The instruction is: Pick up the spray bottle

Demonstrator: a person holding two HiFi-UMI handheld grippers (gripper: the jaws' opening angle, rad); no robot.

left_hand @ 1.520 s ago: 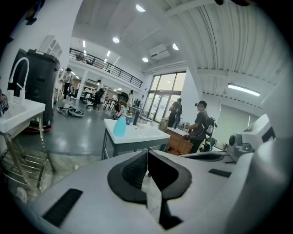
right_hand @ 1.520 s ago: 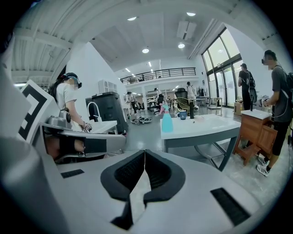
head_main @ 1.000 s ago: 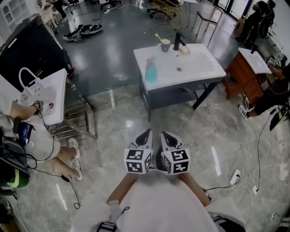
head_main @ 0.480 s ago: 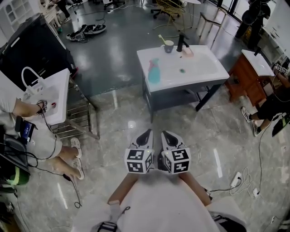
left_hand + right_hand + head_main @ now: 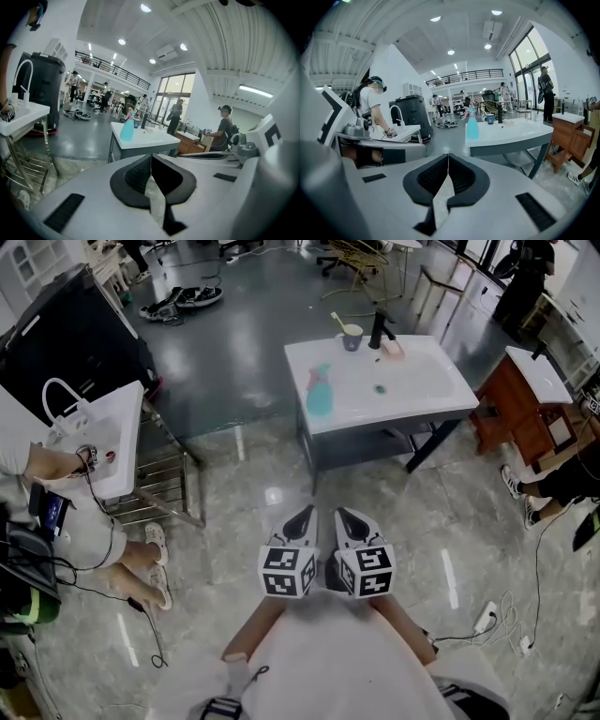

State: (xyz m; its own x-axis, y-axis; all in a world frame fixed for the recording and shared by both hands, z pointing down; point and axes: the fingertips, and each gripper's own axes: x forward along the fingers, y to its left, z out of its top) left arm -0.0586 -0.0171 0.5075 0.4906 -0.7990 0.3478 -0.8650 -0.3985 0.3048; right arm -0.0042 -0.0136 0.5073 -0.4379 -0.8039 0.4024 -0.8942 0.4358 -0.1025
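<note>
Left gripper (image 5: 302,514) sits low in the middle of the head view, jaws pressed together, nothing pinched. Right gripper (image 5: 349,515) is just beside it, shoulder to shoulder, and it is closed up tight and empty too. Both point up the frame over a pale marble floor (image 5: 234,521).

Sweeping from the left edge now: a person's hand (image 5: 82,461) rests on the left sink (image 5: 117,432), which carries a white looped faucet (image 5: 58,395). Behind it, upper left, stands a big black bin (image 5: 66,334).

On to the upper middle, and there's the target. The bottle (image 5: 319,390) is teal with a pinkish top. It stands upright on the white top of the middle sink (image 5: 422,395), close to that top's left edge, well apart from both grippers and untouched. In the left gripper view the bottle (image 5: 127,127) shows above the closed jaws, a little left of their line. In the right gripper view the bottle (image 5: 472,125) stands a little right of the jaw line, on the near corner of the white top.

Farther right along that top's far edge come a cup (image 5: 352,336) with something sticking out of it, then a black faucet (image 5: 378,329), then a small pink item (image 5: 392,348) just beside the faucet.

Right of the sink stands a wooden cabinet (image 5: 511,413) with a white top. Cables (image 5: 497,615) trail across the floor at lower right.
</note>
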